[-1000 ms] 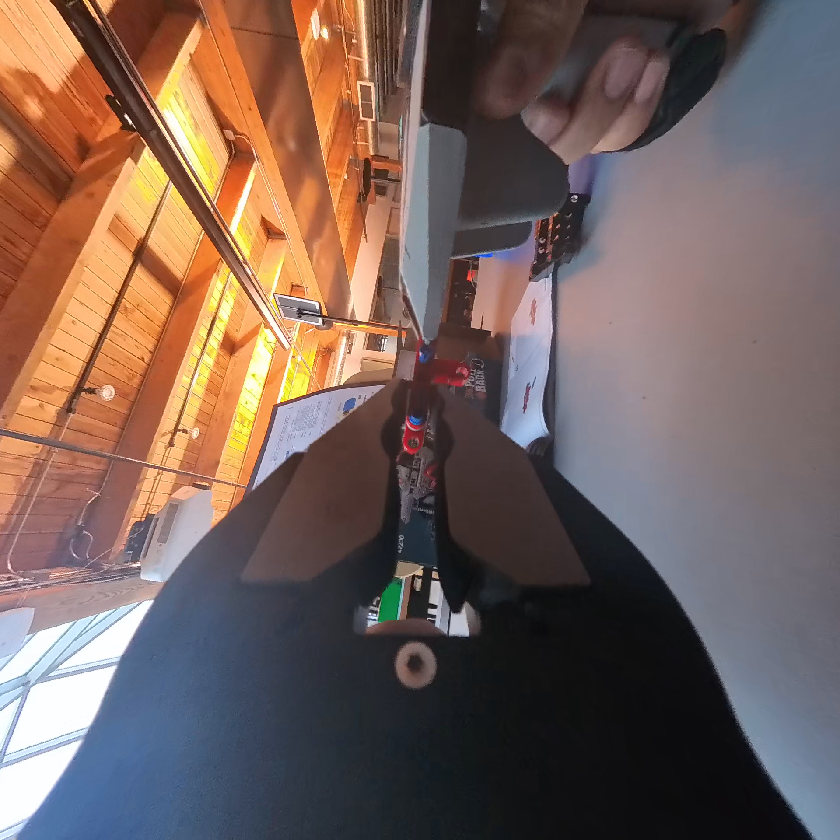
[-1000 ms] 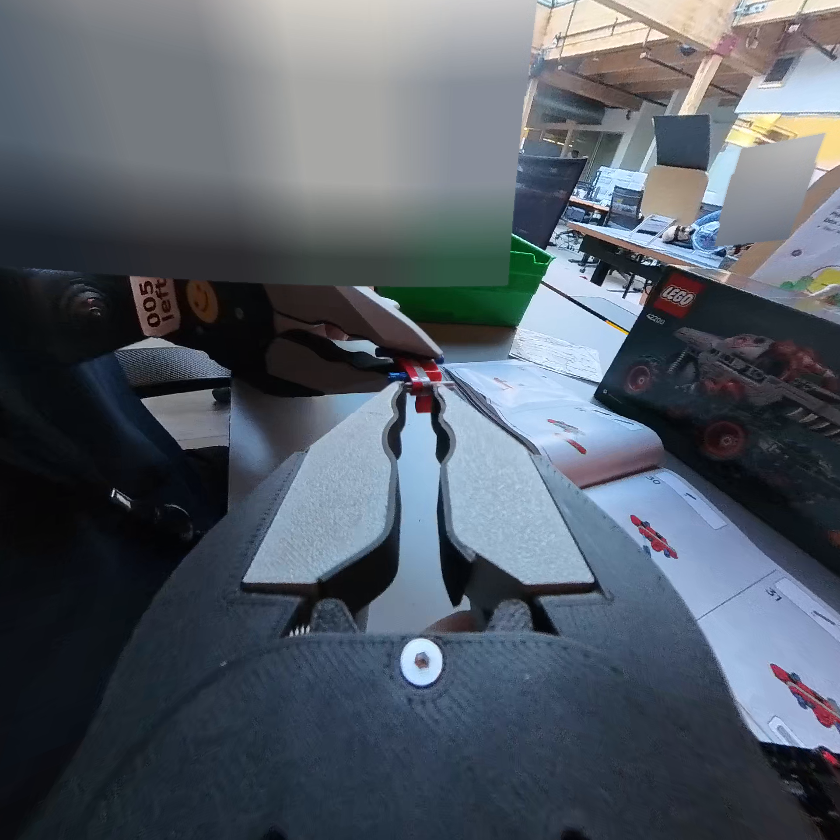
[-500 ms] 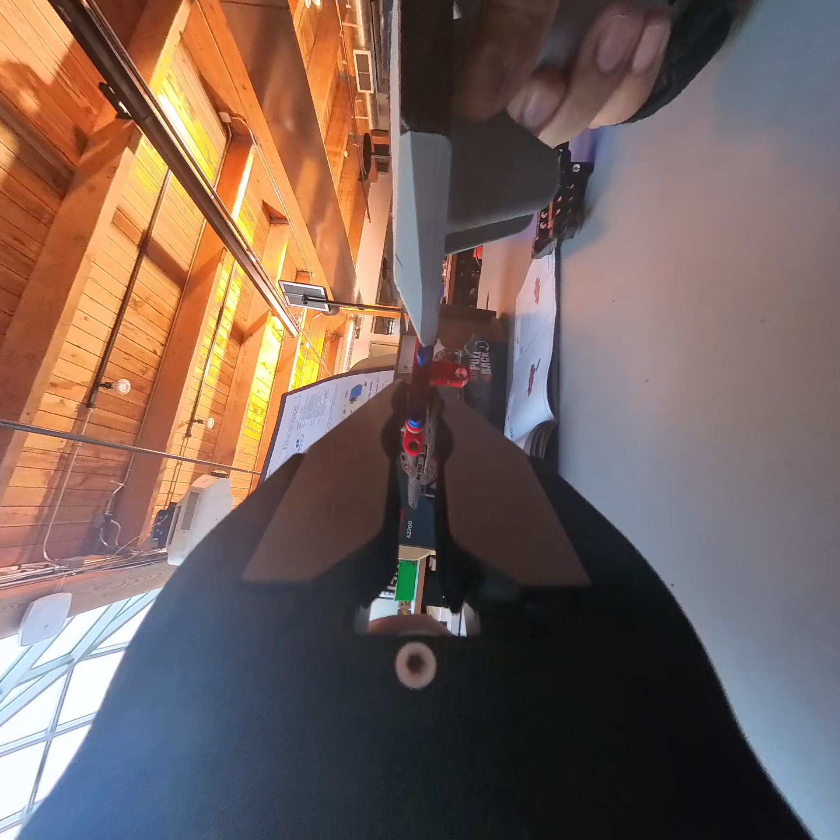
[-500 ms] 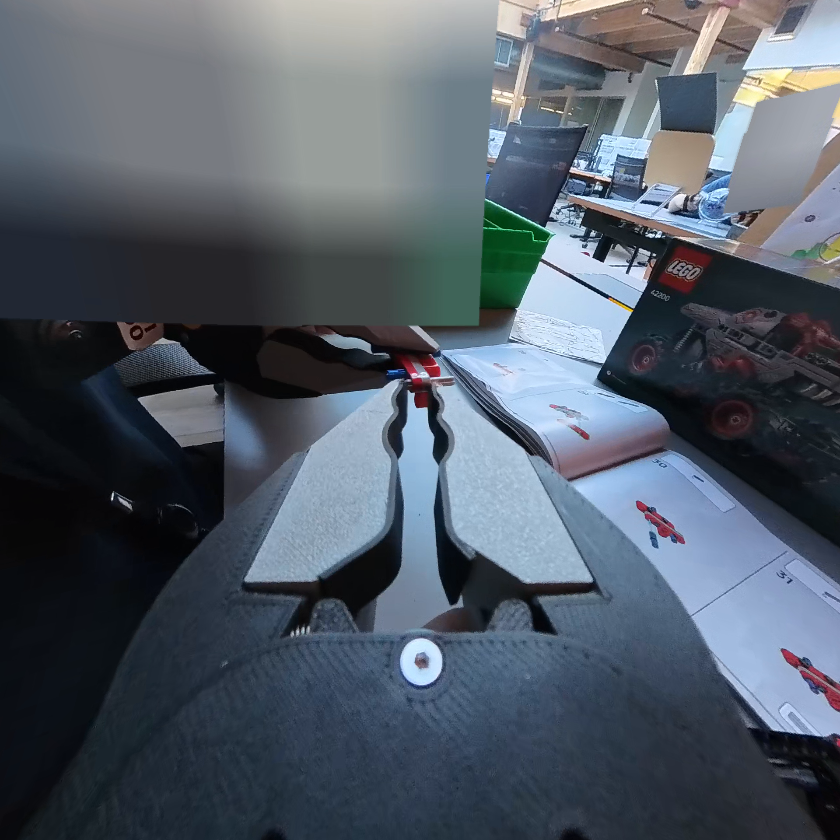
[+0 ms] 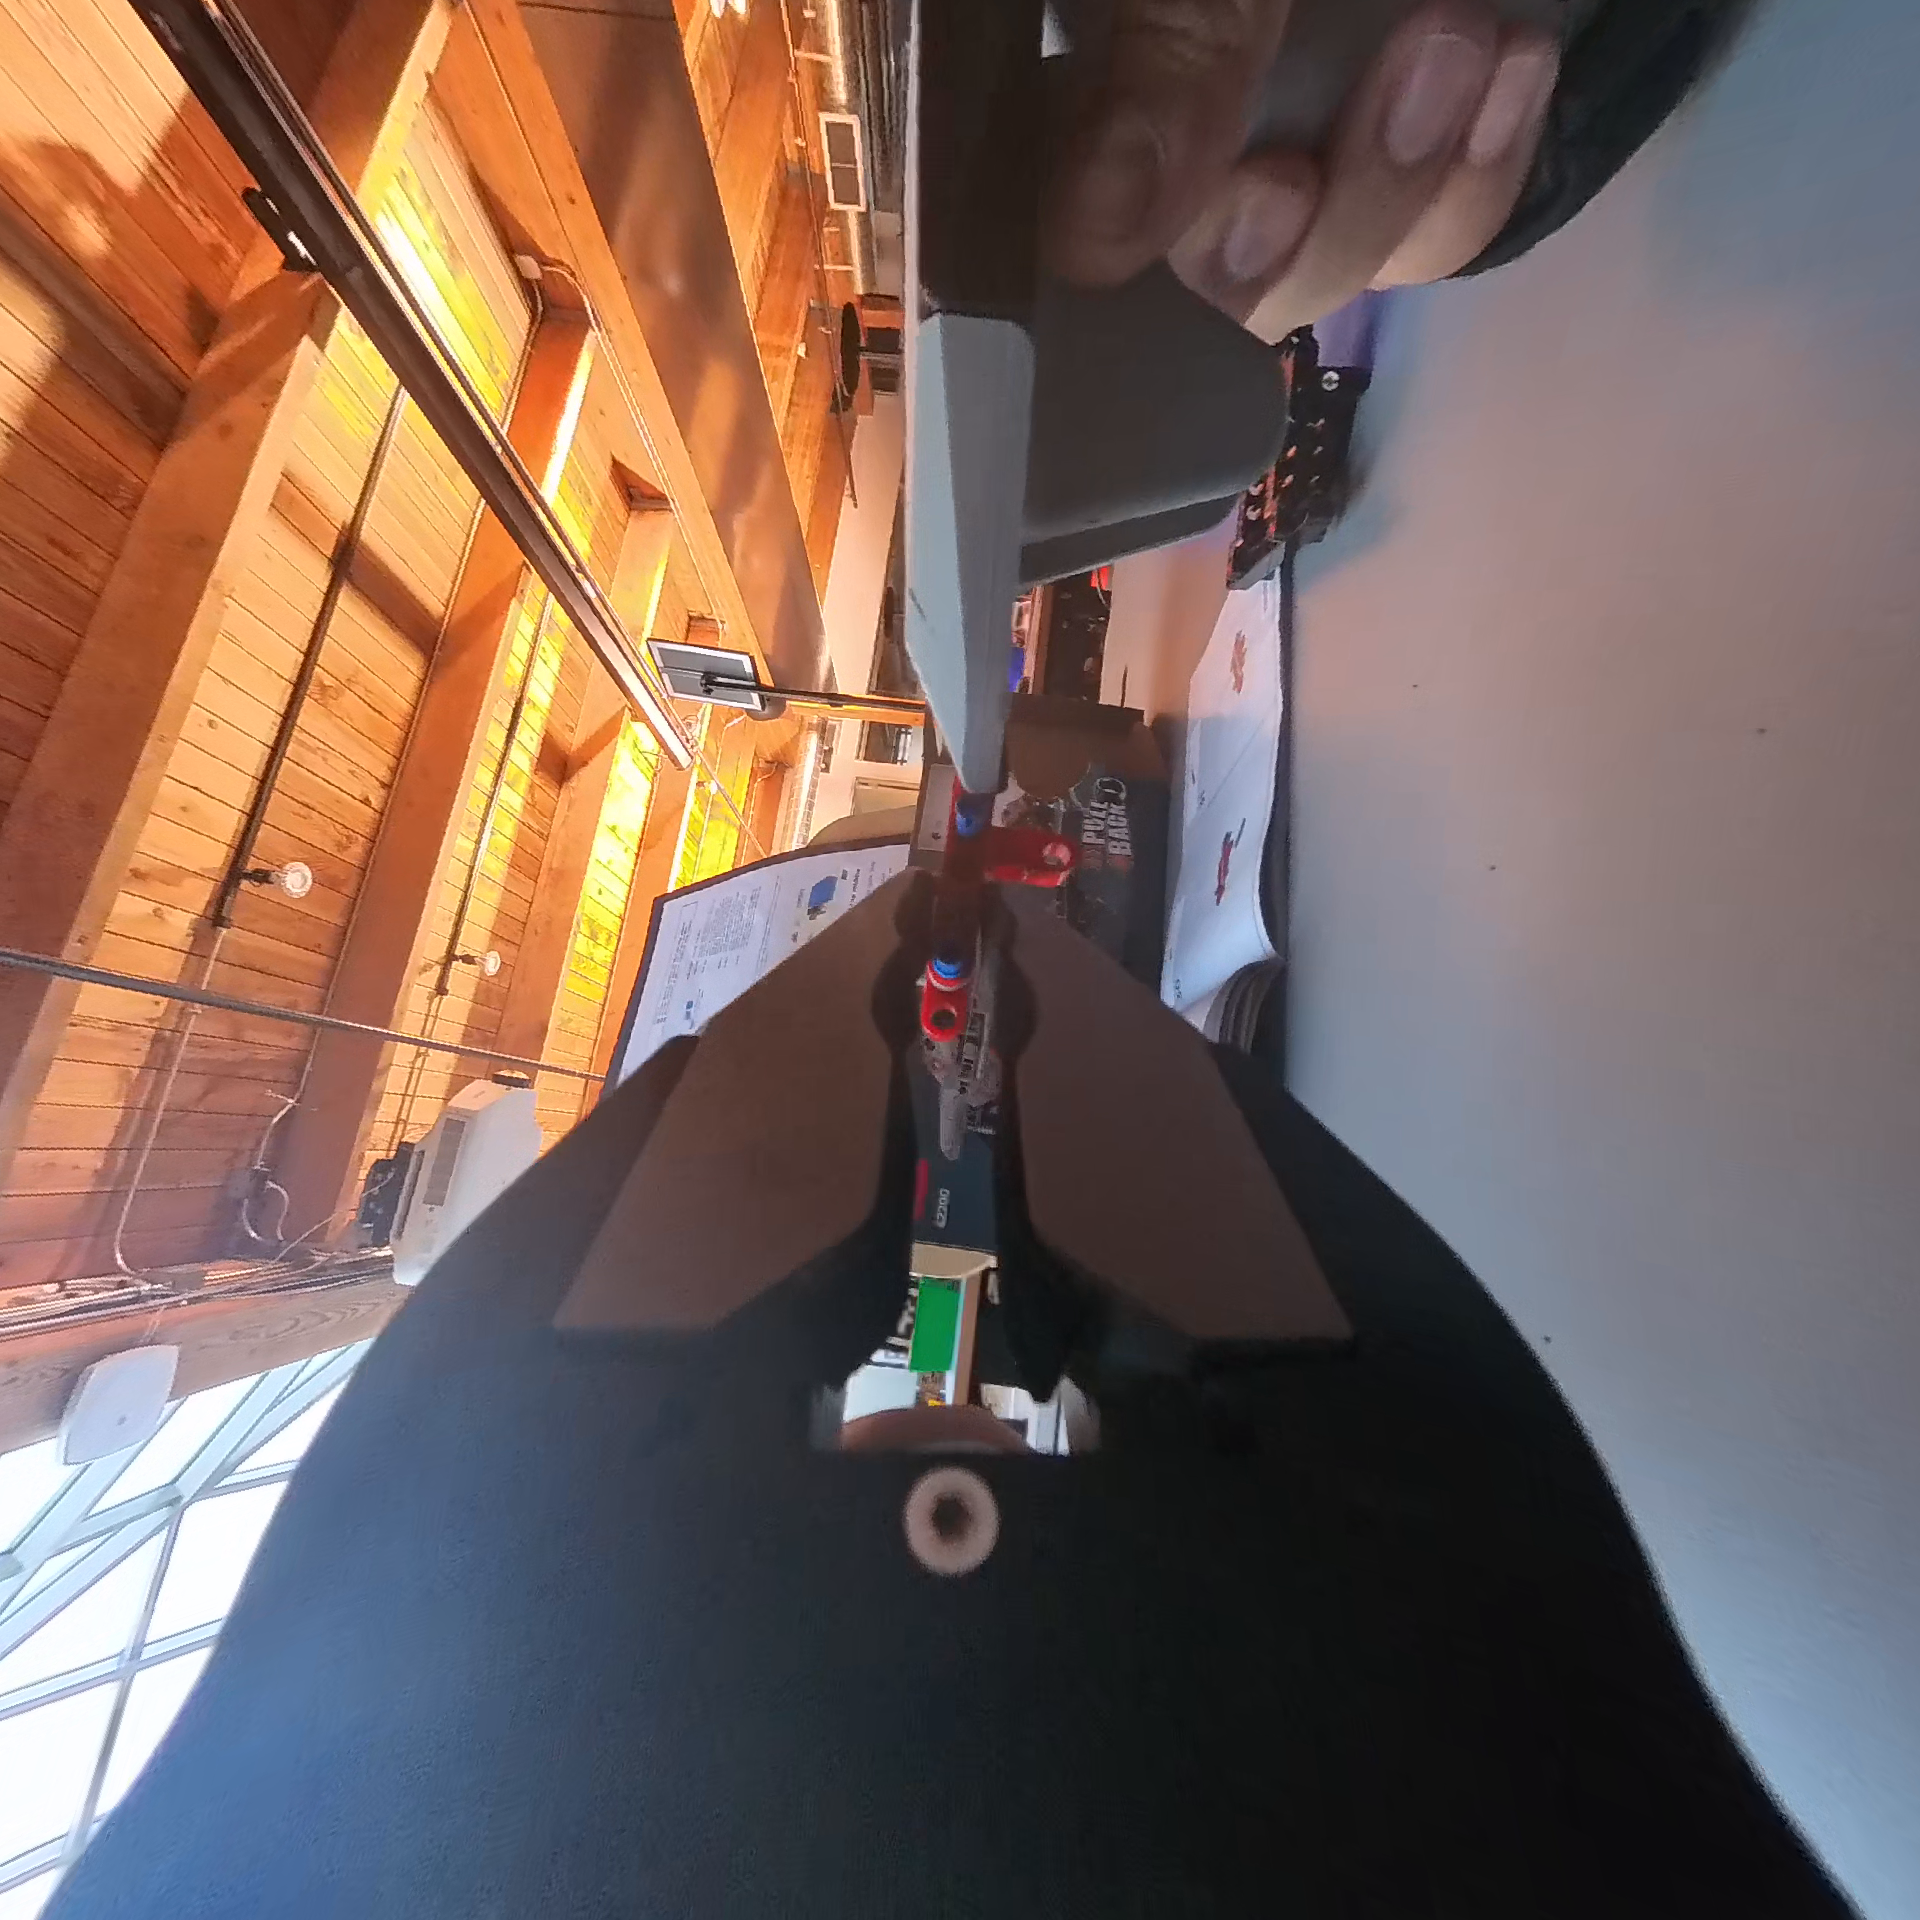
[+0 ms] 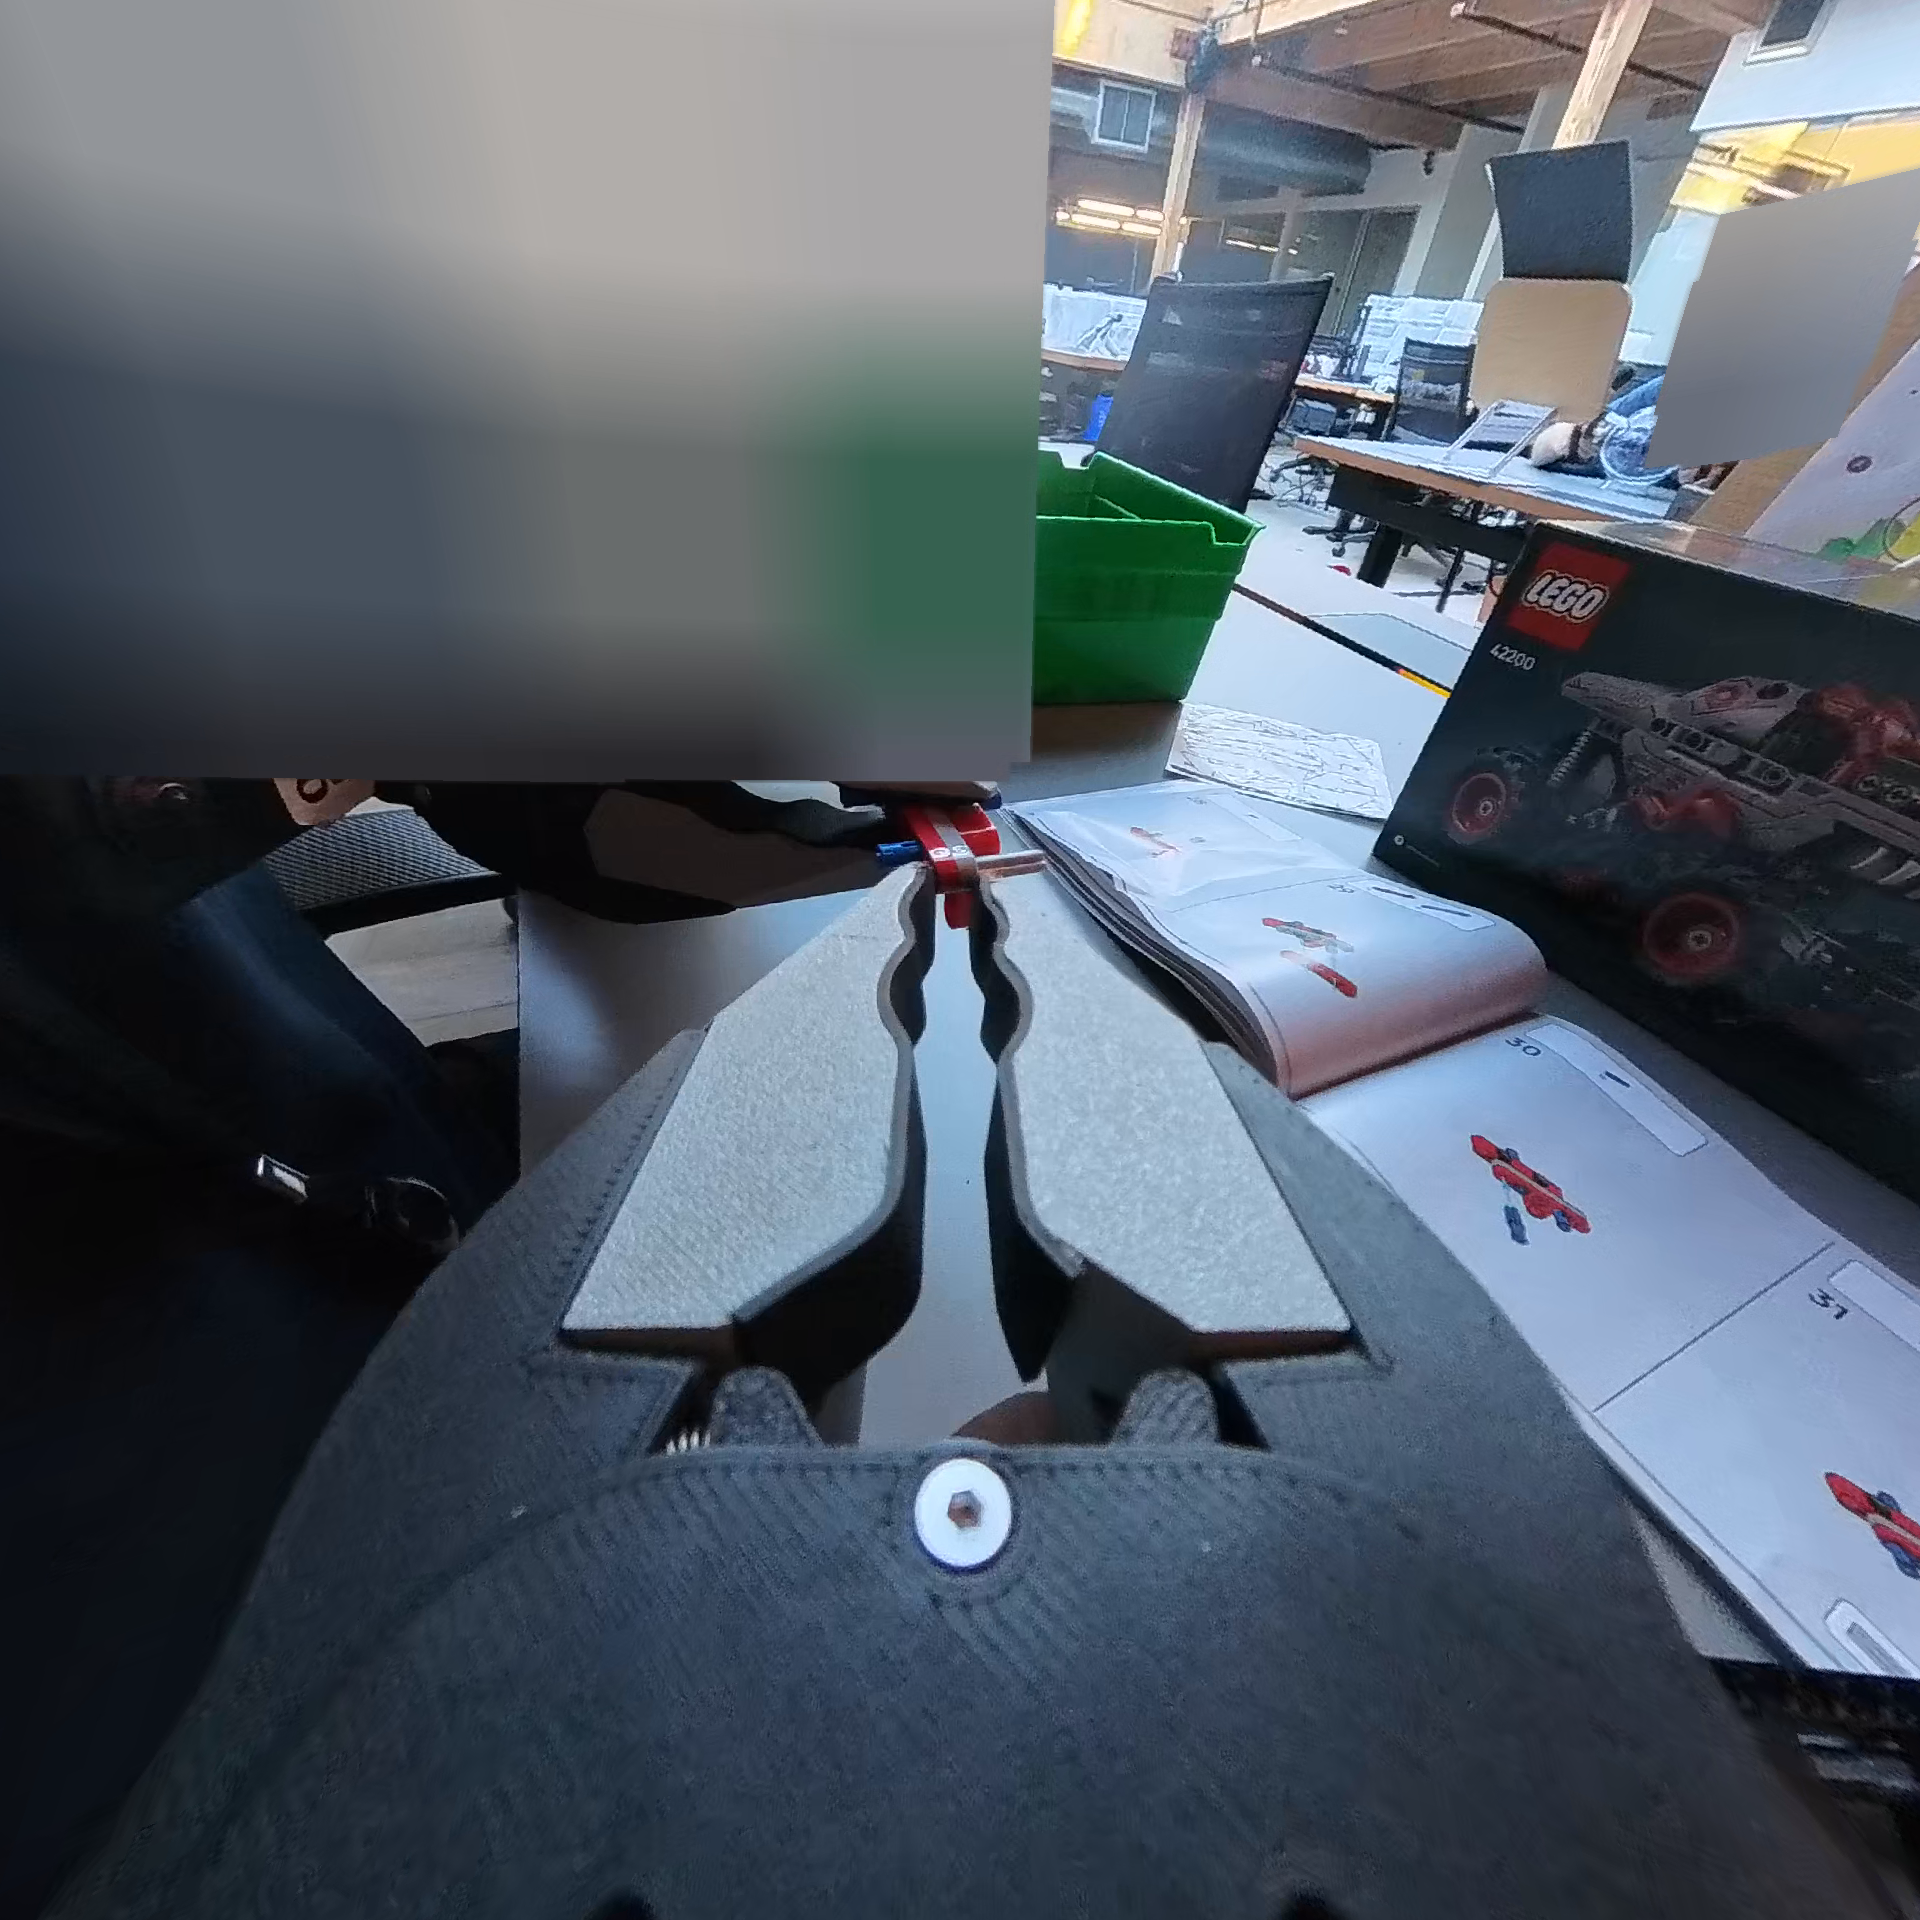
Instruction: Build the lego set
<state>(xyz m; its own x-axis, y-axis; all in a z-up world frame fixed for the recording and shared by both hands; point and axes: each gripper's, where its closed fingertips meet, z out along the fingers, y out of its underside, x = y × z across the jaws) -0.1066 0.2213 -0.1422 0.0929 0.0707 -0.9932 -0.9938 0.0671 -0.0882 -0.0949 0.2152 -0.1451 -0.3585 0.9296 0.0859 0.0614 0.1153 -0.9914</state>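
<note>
Item: red lego assembly [image 6: 954, 862], held in mid-air above the table [image 6: 665, 945]. Left gripper [image 5: 951, 940] and right gripper [image 6: 951, 914] both pinch it narrowly, seemingly bracing parts for joining.

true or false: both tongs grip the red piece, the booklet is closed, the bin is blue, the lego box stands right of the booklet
1. Both tongs, left and right, grip the red piece. True.
2. The booklet is closed. False: it lies open.
3. The bin is blue. False: it is green.
4. In the right wrist view the lego box stands right of the booklet. True.
</note>
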